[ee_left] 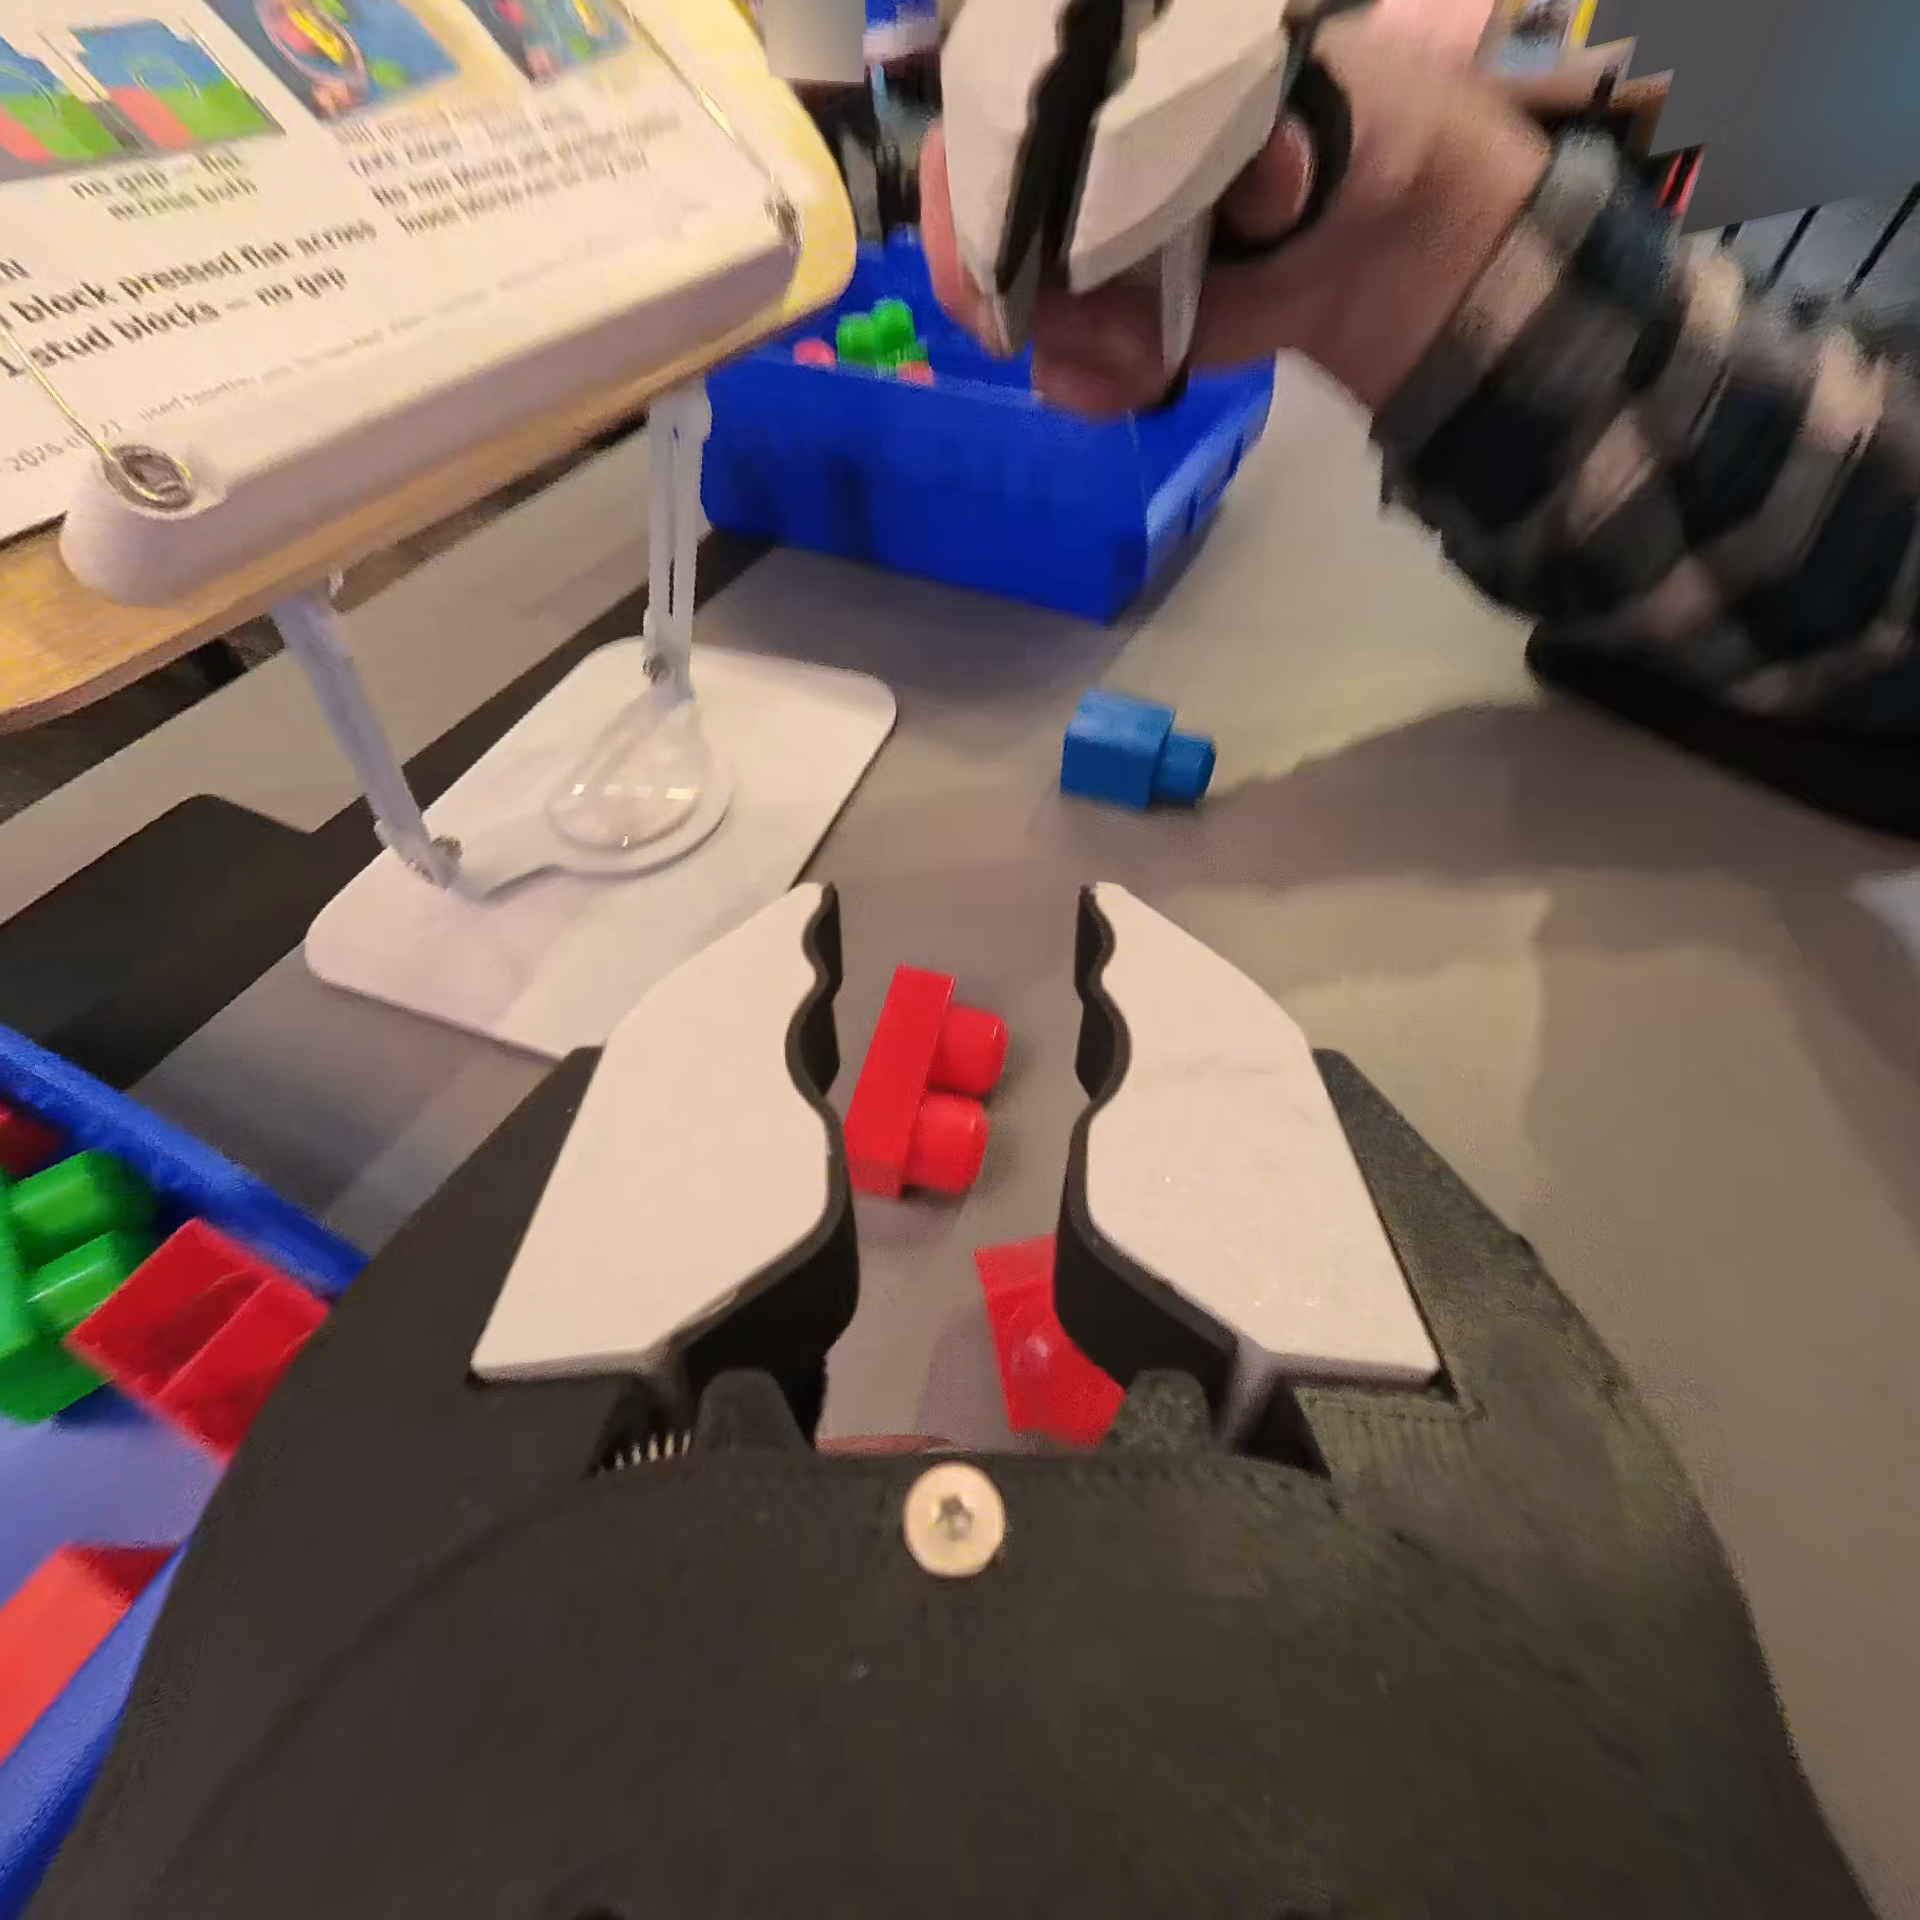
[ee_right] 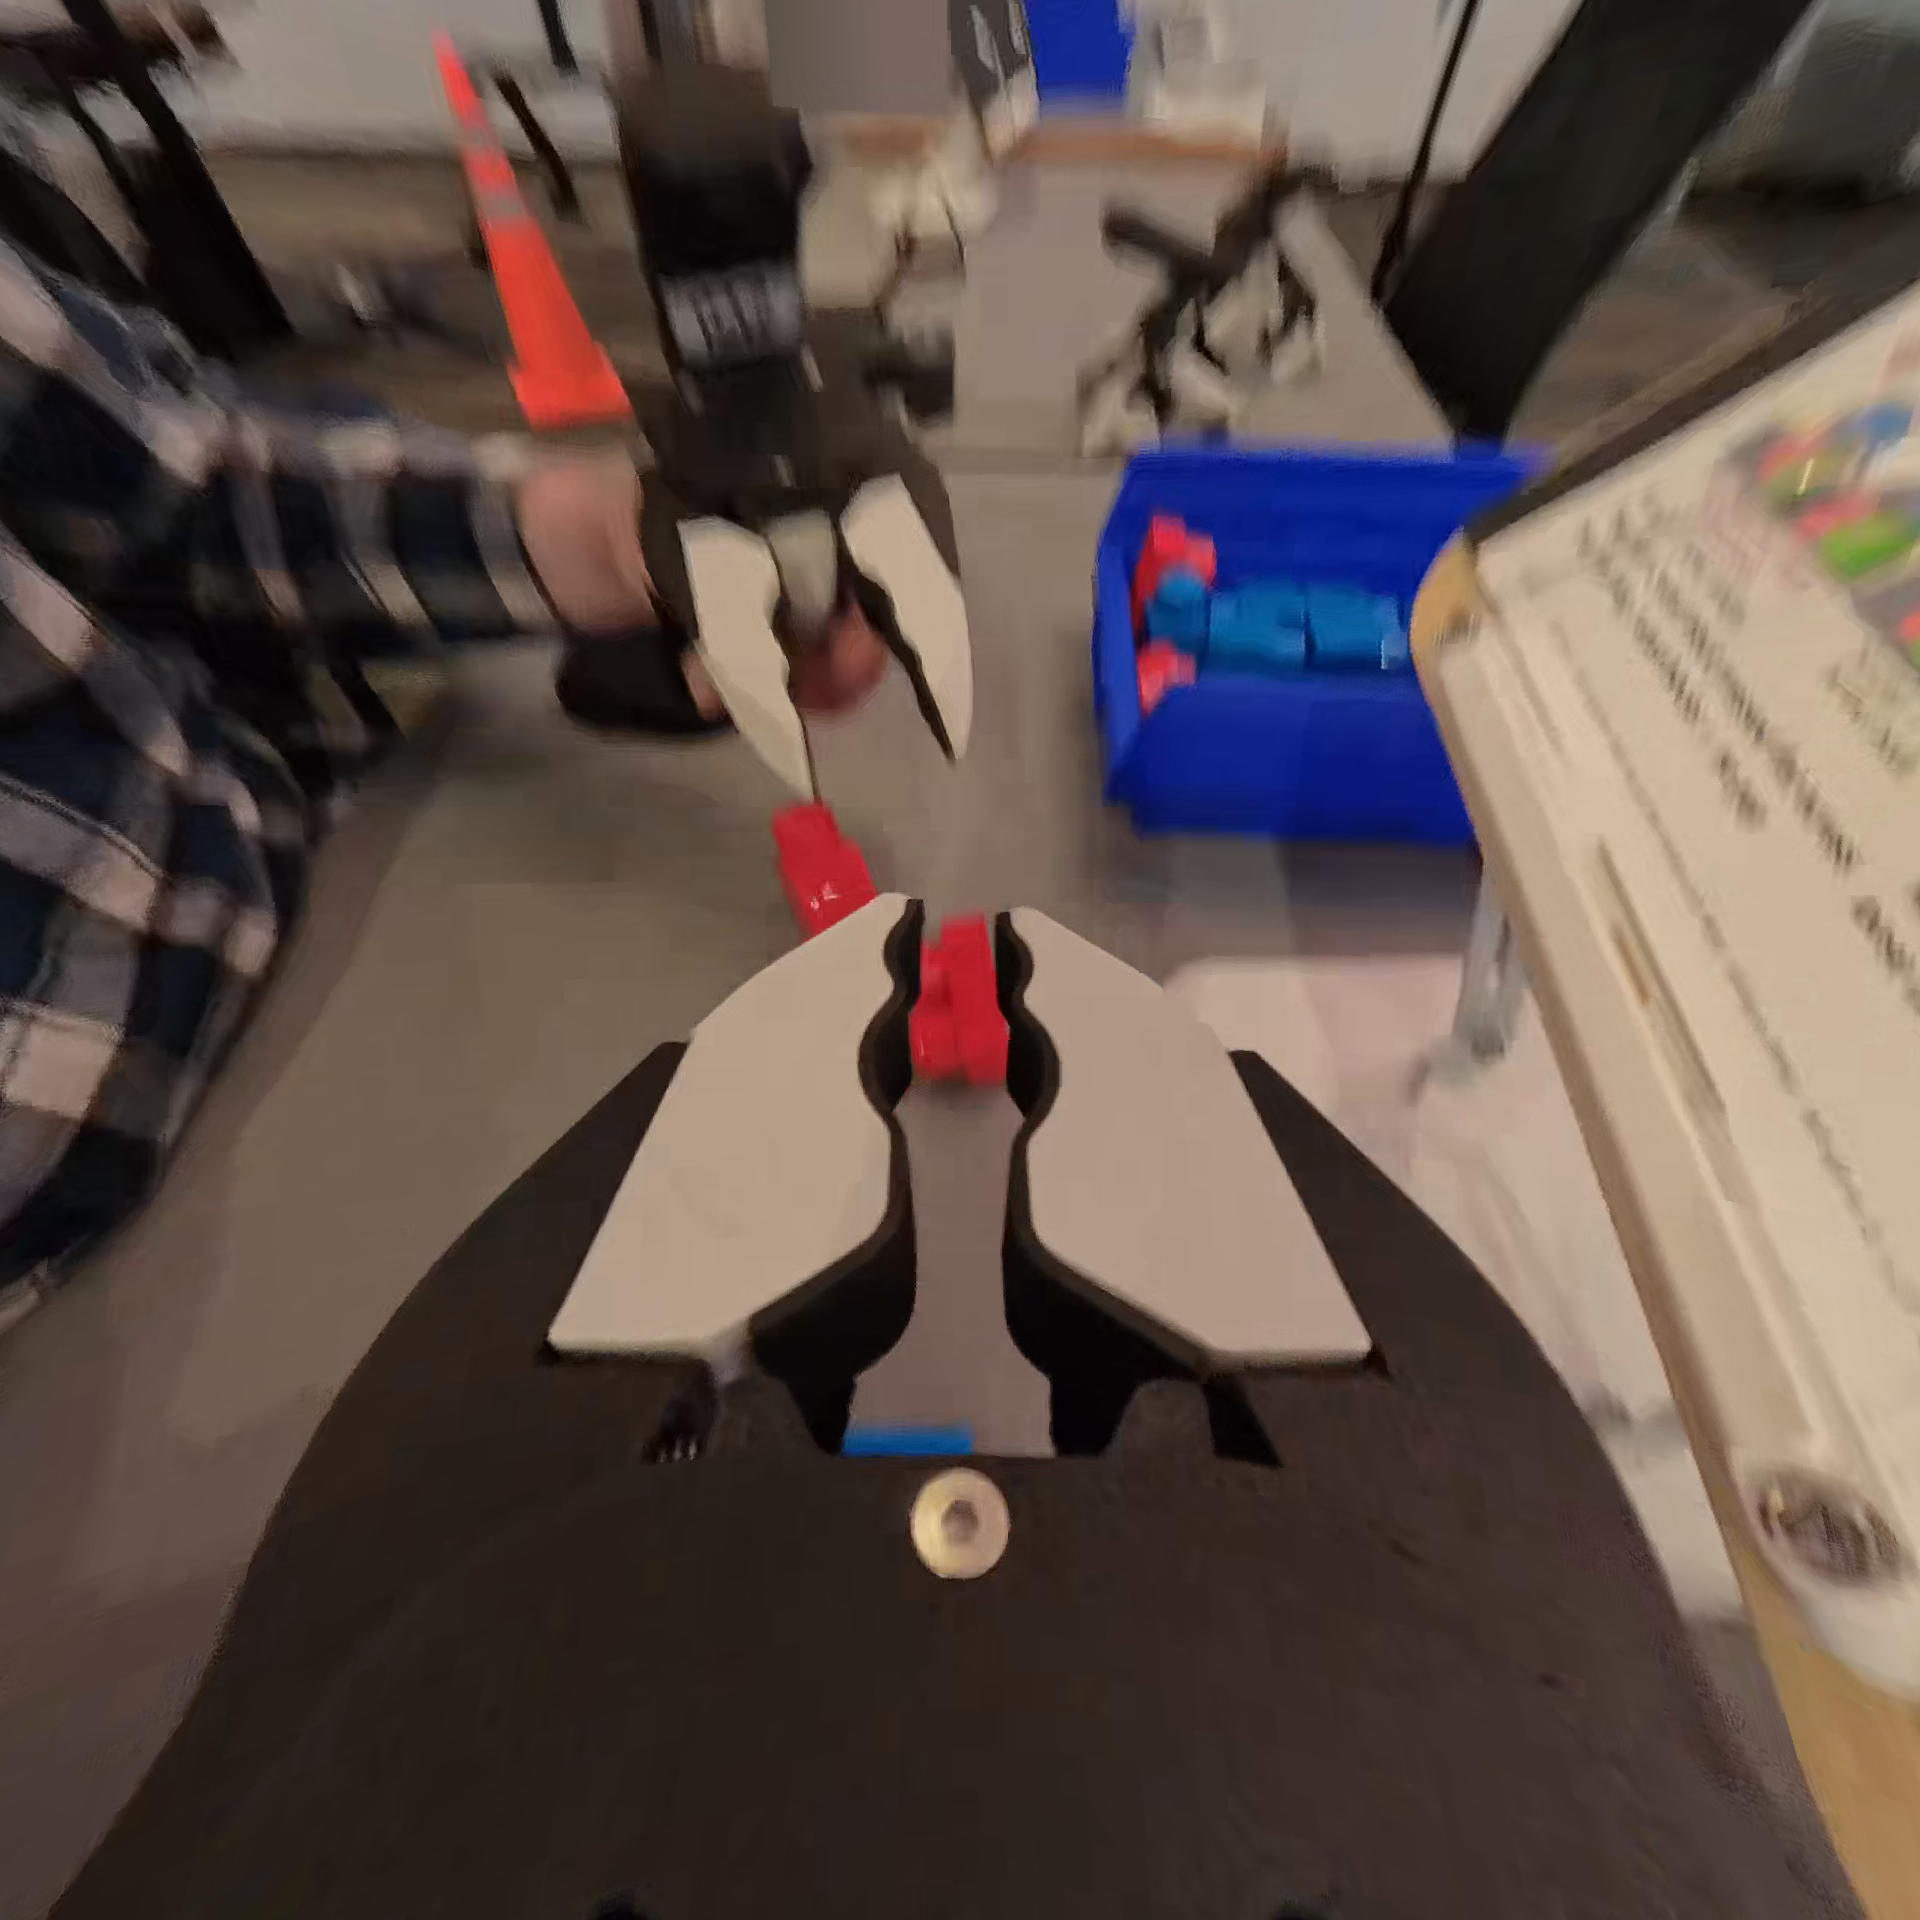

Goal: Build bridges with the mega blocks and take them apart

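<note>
Red block [ee_left: 925, 1081], 2 studs, lies on its side mid-surface [ee_left: 1351, 1039], studs pointing right. It sits in line w/ the gap of the left claw [ee_left: 956, 904] but isn't gripped: the claw is wide open and clear of it on both sides. A second red block [ee_left: 1039, 1340] lies just beside it, partly hidden by the claw's right finger. A blue block [ee_left: 1138, 748], 1 stud, lies on its side further toward the far edge, well apart. No bridge stands yet.

Step in hand, prob.: pick up the red block. To do it well, bring the left claw lower, pads on the block's flat long faces rather than the round studs, then close squarely so it doesn't twist. Keep the right finger off the second red block or it'll get shoved.

Left claw tilts down at the surface, a bin [ee_left: 156, 1143] of green and red blocks at its left. Right claw [ee_right: 956, 914] hangs higher, over the far bin [ee_left: 966, 488], tips down, fingers only a slit apart w/ nothing seen between them; the red showing through its gap is a block lying on the surface below. A hand [ee_left: 1351, 208] in a plaid sleeve [ee_left: 1662, 468] holds it. A card [ee_left: 364, 260] on a stand [ee_left: 623, 831] sits at the left edge.
</note>
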### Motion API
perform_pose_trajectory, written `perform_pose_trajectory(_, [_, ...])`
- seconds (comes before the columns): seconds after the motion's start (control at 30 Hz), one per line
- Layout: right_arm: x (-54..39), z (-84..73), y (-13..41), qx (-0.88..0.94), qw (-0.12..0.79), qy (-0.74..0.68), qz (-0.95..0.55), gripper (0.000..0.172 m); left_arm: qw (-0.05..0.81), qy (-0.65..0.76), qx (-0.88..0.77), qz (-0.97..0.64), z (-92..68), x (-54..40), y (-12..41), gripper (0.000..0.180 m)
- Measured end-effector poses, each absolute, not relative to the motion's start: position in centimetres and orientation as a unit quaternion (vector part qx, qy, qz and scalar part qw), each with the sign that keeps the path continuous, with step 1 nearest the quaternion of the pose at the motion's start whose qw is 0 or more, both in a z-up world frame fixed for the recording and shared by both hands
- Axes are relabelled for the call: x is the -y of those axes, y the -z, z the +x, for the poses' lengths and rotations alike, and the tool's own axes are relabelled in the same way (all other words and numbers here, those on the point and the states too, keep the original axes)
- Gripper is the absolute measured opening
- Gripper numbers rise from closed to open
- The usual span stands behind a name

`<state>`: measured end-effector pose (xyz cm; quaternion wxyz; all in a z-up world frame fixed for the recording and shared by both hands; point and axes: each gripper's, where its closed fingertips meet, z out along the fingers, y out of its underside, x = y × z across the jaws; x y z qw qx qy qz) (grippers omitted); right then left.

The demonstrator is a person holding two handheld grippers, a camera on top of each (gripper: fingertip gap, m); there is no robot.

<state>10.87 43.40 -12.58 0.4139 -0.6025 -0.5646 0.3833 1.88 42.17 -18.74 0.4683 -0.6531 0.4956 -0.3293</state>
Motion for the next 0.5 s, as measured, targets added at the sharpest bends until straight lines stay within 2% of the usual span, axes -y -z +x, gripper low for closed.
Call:
perform_pose_trajectory(0.1, [-43.0, 13.9, 18.0, 0.621, 0.293, -0.253, -0.681, 0.045, 0.419, 0.301, -0.535, -0.668, 0.5, -41.0, 19.7, 0.049])
perform_pose_trajectory(0.17, [-42.8, 16.1, 20.8, 0.637, 0.232, -0.181, -0.712, 0.057, 0.400, 0.270, -0.552, -0.680, -0.4, -40.2, 20.7, 0.056])
perform_pose_trajectory(0.27, [-41.9, 17.7, 23.6, 0.640, 0.151, -0.155, -0.737, 0.059, 0.344, 0.224, -0.572, -0.710, -1.7, -39.0, 23.6, 0.067])
perform_pose_trajectory(0.5, [-41.2, 20.2, 28.9, 0.638, 0.024, -0.088, -0.765, 0.086, 0.281, 0.152, -0.559, -0.765, -5.2, -37.8, 27.7, 0.085])
